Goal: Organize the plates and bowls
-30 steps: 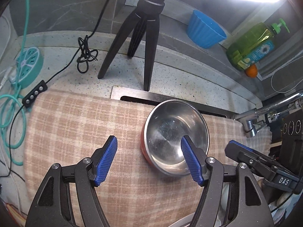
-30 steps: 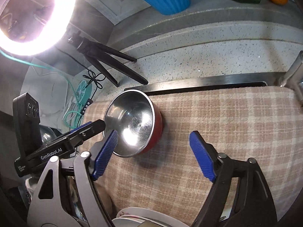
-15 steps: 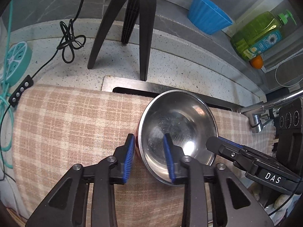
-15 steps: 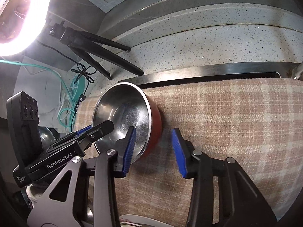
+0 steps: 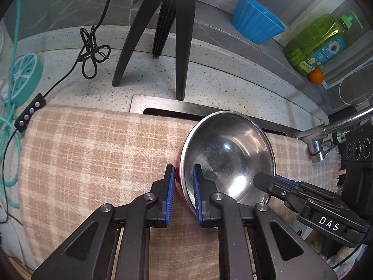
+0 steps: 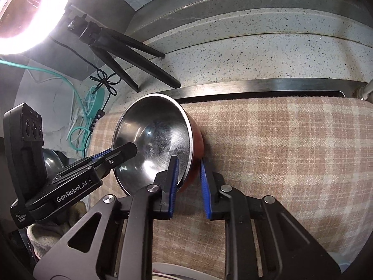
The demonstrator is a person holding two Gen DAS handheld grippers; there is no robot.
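Observation:
A steel bowl with a red outside sits on a beige plaid cloth; it also shows in the right wrist view. My left gripper is shut on the bowl's near left rim, one finger inside and one outside. My right gripper is shut on the bowl's near right rim in the same way. The right gripper's finger shows inside the bowl in the left wrist view. The left gripper's finger shows inside the bowl in the right wrist view.
A black tripod stands behind the cloth on the speckled counter. A blue ribbed bowl, a green soap bottle and an orange sit on the back ledge. A faucet is at right. Cables lie at left.
Both grippers have closed from wide open onto the bowl's rim, left on the left side and right on the right side. The bowl now looks tilted up a little.

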